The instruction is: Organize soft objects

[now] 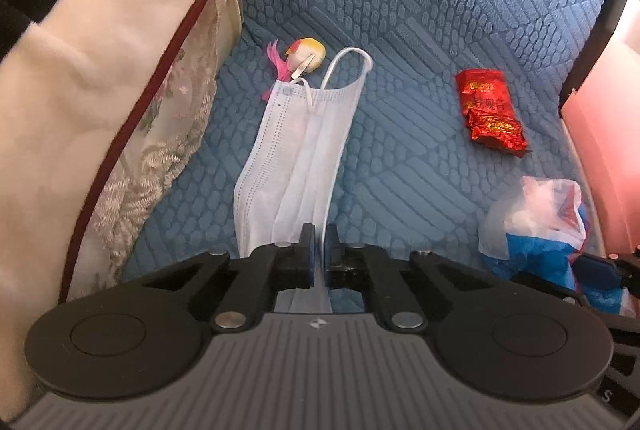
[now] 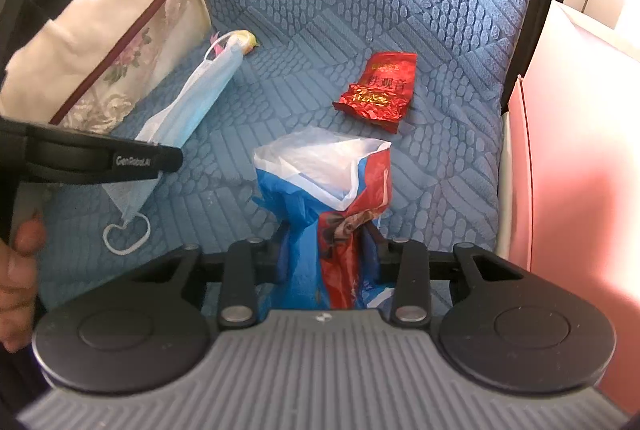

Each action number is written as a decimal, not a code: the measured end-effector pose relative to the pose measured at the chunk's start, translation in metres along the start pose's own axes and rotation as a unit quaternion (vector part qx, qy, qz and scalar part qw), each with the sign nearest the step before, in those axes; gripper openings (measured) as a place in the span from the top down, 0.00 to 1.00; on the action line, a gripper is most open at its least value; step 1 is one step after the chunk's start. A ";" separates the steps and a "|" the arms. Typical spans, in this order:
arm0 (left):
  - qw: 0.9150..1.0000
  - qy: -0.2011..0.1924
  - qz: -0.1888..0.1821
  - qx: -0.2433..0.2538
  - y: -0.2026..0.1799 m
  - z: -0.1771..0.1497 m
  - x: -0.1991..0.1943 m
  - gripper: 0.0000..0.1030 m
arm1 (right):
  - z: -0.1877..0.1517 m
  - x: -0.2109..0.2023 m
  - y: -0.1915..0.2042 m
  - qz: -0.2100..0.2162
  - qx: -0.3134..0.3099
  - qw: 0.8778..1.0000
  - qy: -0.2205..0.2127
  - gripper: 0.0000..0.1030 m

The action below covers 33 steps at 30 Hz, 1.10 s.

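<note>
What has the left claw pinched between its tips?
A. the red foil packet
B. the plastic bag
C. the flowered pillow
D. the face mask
D: in the left wrist view the left claw is shut on the near end of the face mask.

You face a blue quilted sofa (image 1: 420,9) with a dark frame edge (image 2: 536,29) at its right, a pink panel (image 2: 580,169) beyond, under bright daylight.
</note>
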<state>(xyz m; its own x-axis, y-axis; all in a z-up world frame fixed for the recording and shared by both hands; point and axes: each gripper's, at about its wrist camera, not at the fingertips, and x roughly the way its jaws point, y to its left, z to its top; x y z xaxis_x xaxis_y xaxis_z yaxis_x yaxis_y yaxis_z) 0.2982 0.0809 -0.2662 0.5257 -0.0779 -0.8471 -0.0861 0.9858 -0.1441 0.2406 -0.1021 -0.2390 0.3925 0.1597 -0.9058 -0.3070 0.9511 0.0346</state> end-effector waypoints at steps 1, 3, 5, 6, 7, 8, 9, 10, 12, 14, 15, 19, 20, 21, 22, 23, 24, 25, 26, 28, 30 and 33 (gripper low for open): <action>1.000 -0.001 -0.002 -0.002 0.000 0.000 -0.002 0.97 | 0.000 -0.001 -0.001 0.001 0.003 1.000 -0.001 0.64; 1.000 -0.003 -0.010 -0.008 0.000 -0.001 -0.005 0.98 | 0.000 -0.003 -0.003 0.003 0.011 1.000 -0.003 0.66; 1.000 -0.006 -0.019 -0.010 0.000 -0.002 -0.010 0.98 | 0.000 -0.007 -0.005 0.004 0.017 1.000 -0.009 0.67; 1.000 -0.011 -0.025 -0.010 -0.001 -0.003 -0.013 0.98 | 0.000 -0.010 -0.005 0.006 0.017 1.000 -0.013 0.68; 0.999 -0.016 -0.028 -0.011 -0.002 -0.004 -0.017 0.98 | 0.000 -0.012 -0.005 0.007 0.017 1.000 -0.016 0.68; 0.999 -0.021 -0.031 -0.011 -0.002 -0.005 -0.021 0.98 | -0.001 -0.013 -0.005 0.007 0.018 1.000 -0.016 0.69; 0.999 -0.026 -0.034 -0.013 -0.002 -0.005 -0.024 0.98 | -0.002 -0.014 -0.005 0.010 0.021 1.000 -0.017 0.70; 0.999 -0.029 -0.037 -0.014 -0.002 -0.006 -0.027 0.98 | -0.003 -0.015 -0.006 0.011 0.024 0.999 -0.018 0.71; 0.999 -0.034 -0.040 -0.016 -0.002 -0.009 -0.033 0.98 | -0.005 -0.019 -0.007 0.011 0.028 0.999 -0.022 0.72; 0.998 -0.034 -0.045 -0.020 -0.001 -0.012 -0.038 0.98 | -0.006 -0.024 -0.008 0.012 0.033 0.999 -0.027 0.74; 0.998 -0.035 -0.048 -0.023 -0.001 -0.014 -0.041 0.98 | -0.007 -0.026 -0.008 0.013 0.035 0.999 -0.031 0.74; 0.997 -0.042 -0.056 -0.022 -0.006 -0.023 -0.052 0.98 | -0.011 -0.036 -0.008 0.018 0.040 0.998 -0.036 0.75; 0.997 -0.043 -0.058 -0.022 -0.007 -0.025 -0.055 0.98 | -0.012 -0.038 -0.006 0.022 0.042 0.998 -0.036 0.75; 0.997 -0.044 -0.060 -0.022 -0.009 -0.027 -0.058 0.98 | -0.014 -0.041 -0.004 0.023 0.043 0.998 -0.037 0.75; 0.997 -0.045 -0.061 -0.021 -0.009 -0.029 -0.060 0.98 | -0.015 -0.044 -0.002 0.022 0.043 0.998 -0.038 0.75; 0.997 -0.046 -0.062 -0.018 -0.010 -0.031 -0.064 0.98 | -0.017 -0.047 0.000 0.021 0.043 0.998 -0.038 0.75; 0.997 -0.047 -0.063 -0.015 -0.011 -0.032 -0.067 0.98 | -0.018 -0.050 0.000 0.022 0.046 0.998 -0.038 0.75; 0.997 -0.049 -0.064 -0.013 -0.013 -0.034 -0.071 0.98 | -0.019 -0.053 0.000 0.023 0.049 0.998 -0.038 0.75; 0.997 -0.050 -0.064 -0.012 -0.014 -0.035 -0.075 0.98 | -0.020 -0.056 0.001 0.023 0.049 0.998 -0.040 0.75; 0.996 -0.054 -0.065 -0.012 -0.015 -0.037 -0.082 0.98 | -0.019 -0.064 0.001 0.019 0.048 0.998 -0.043 0.75; 0.996 -0.059 -0.064 -0.016 -0.015 -0.037 -0.090 0.98 | -0.019 -0.072 -0.002 0.019 0.053 0.997 -0.047 0.75; 0.996 -0.064 -0.062 -0.026 -0.014 -0.034 -0.101 0.98 | -0.018 -0.085 -0.008 0.021 0.065 0.996 -0.052 0.75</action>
<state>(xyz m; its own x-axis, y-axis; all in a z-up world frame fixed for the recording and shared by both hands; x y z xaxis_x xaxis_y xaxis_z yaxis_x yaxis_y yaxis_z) 0.2175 0.0703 -0.1956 0.6385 -0.1747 -0.7495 -0.0569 0.9605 -0.2723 0.1941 -0.1280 -0.1698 0.4715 0.2197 -0.8541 -0.2131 0.9682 0.1314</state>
